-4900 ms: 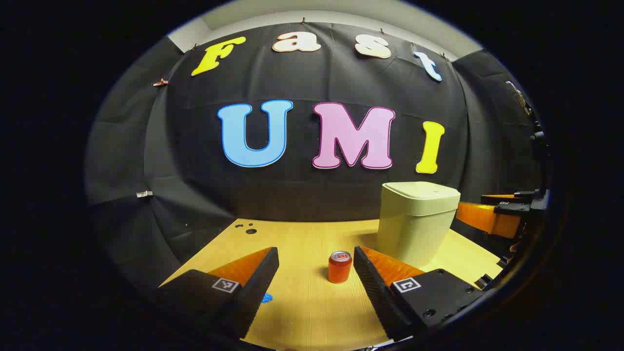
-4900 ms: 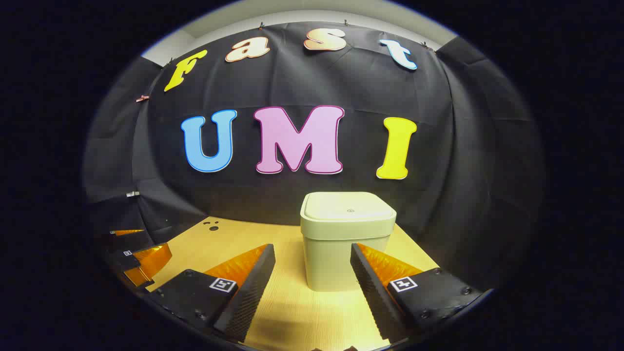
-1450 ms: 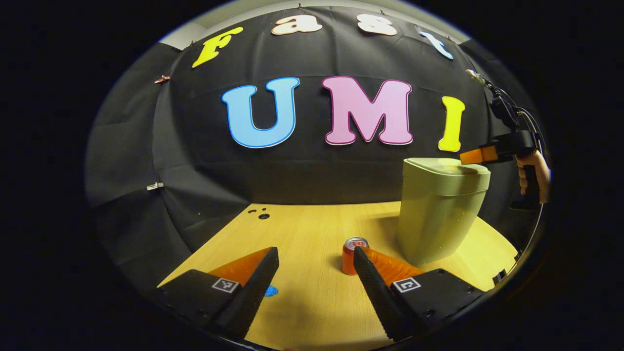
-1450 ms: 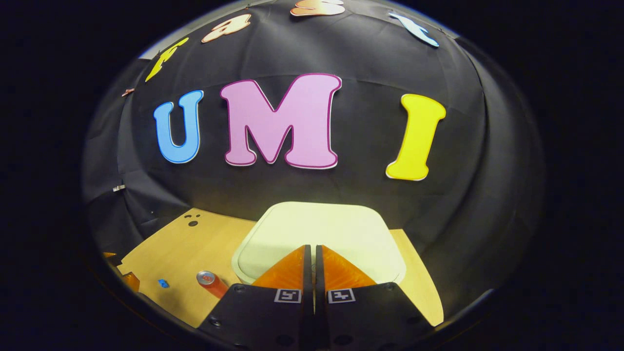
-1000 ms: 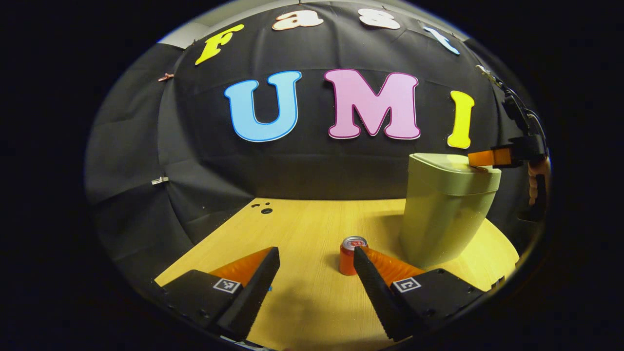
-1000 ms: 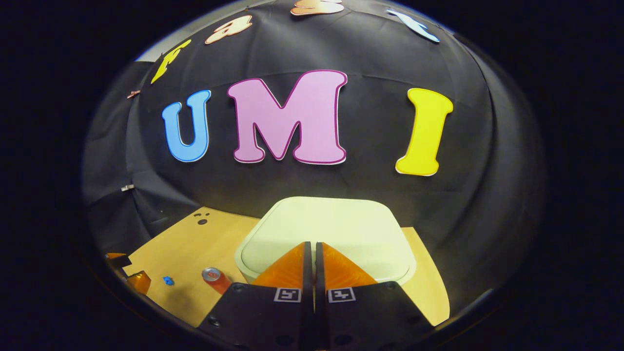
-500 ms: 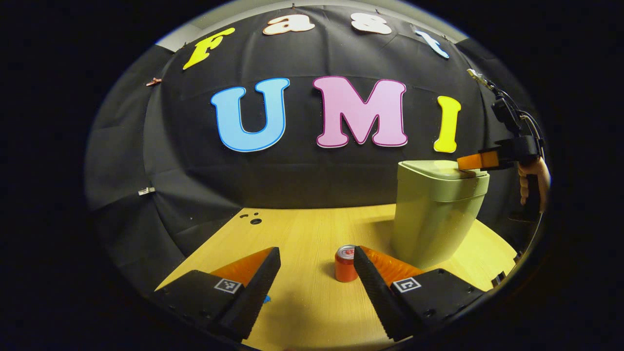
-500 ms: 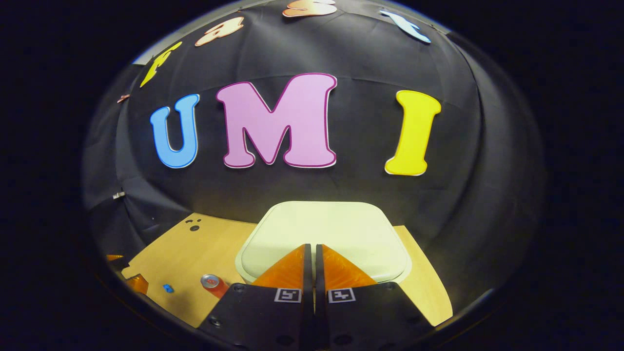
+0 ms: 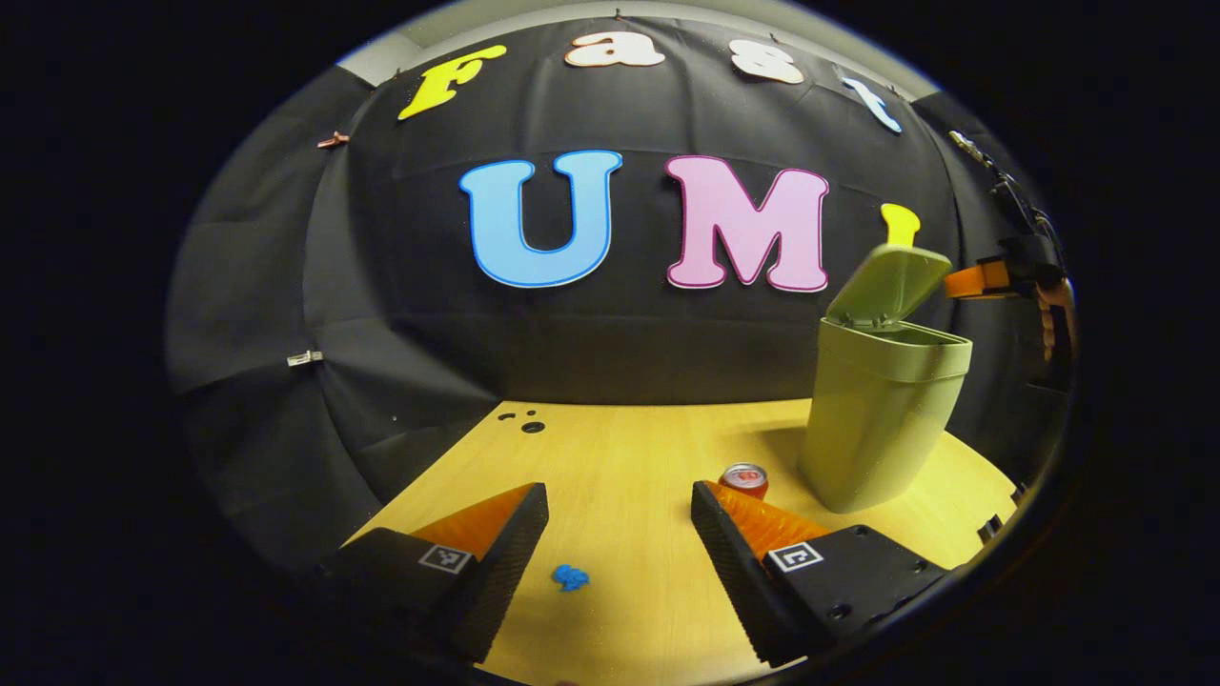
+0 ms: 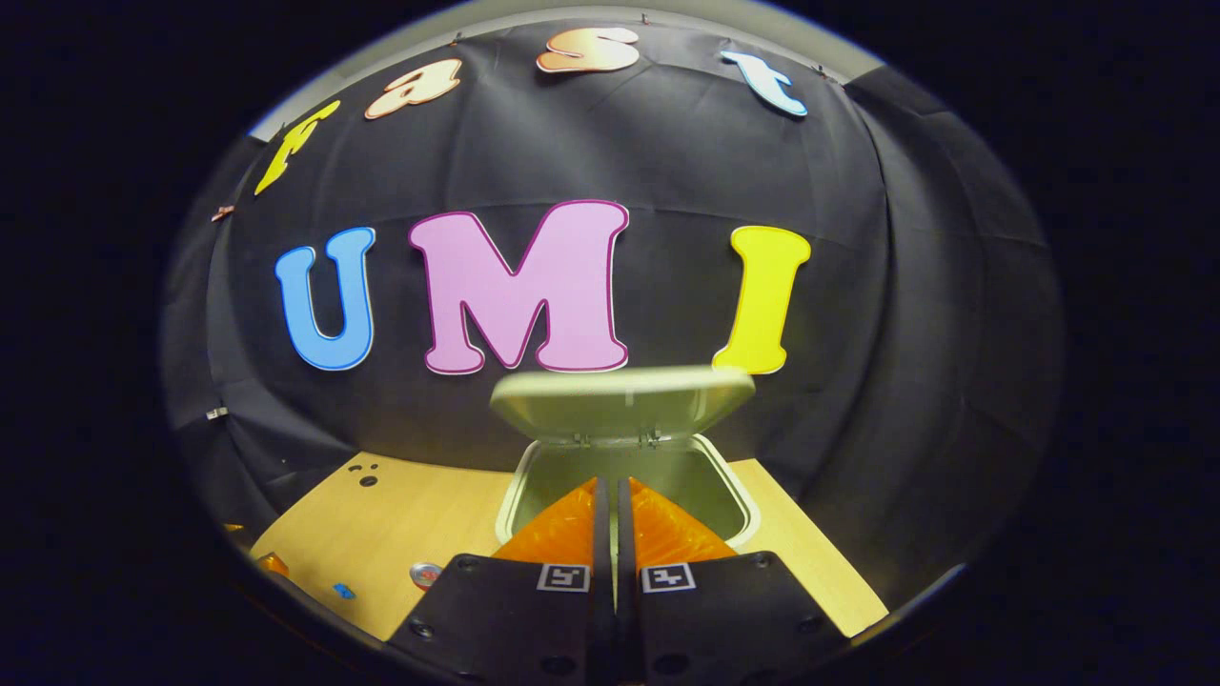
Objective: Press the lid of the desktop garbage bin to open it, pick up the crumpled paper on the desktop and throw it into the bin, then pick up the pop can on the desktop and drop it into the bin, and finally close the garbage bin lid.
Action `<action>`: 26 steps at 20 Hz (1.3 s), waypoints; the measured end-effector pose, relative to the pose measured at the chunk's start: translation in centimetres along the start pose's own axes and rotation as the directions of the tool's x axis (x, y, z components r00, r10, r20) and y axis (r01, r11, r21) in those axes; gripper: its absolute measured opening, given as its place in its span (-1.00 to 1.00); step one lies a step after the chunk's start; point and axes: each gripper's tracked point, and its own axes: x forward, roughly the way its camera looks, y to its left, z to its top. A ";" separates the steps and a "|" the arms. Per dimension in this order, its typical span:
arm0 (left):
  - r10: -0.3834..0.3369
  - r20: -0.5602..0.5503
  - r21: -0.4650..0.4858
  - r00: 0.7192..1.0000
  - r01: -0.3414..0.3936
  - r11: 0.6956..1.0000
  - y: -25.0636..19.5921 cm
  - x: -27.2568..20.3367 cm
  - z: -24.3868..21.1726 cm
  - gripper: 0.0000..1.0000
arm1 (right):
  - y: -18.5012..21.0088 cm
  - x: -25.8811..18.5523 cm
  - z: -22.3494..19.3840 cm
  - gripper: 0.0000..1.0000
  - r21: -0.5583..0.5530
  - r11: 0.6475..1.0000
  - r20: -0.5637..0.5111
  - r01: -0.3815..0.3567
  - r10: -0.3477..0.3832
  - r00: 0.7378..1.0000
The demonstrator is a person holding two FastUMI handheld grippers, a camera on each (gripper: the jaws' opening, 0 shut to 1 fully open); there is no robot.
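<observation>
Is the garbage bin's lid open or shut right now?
Open: the lid is tilted up on its rear hinge, and the bin mouth shows beneath it.

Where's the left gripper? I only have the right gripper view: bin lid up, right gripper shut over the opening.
Observer: Left gripper is open, low over the table, pointing past the bin.
Operator: Paper near it?
Observer: The blue crumpled paper lies on the table between its fingers, nearer its left one.
Operator: Can standing?
Observer: Yes, the pop can stands upright beside the bin's base, partly behind the tip of the gripper's right finger.
</observation>
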 end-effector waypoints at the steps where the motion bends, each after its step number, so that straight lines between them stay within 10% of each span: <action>1: 0.003 -0.008 0.002 1.000 -0.003 1.000 0.6 -0.1 -0.6 0.93 | 0.6 -0.7 -0.3 -0.89 -0.005 1.000 0.002 -0.004 0.004 1.000; 17: -0.081 -0.135 -0.013 0.987 0.080 0.997 2.6 1.9 -8.5 0.94 | -1.7 -9.1 -5.5 -0.89 0.005 0.994 -0.097 0.105 -0.104 0.990; 26: -0.049 -0.263 0.000 0.963 0.050 0.999 4.1 7.9 -14.6 0.94 | -1.9 -11.7 -9.9 0.10 0.054 0.988 -0.188 0.142 -0.130 0.974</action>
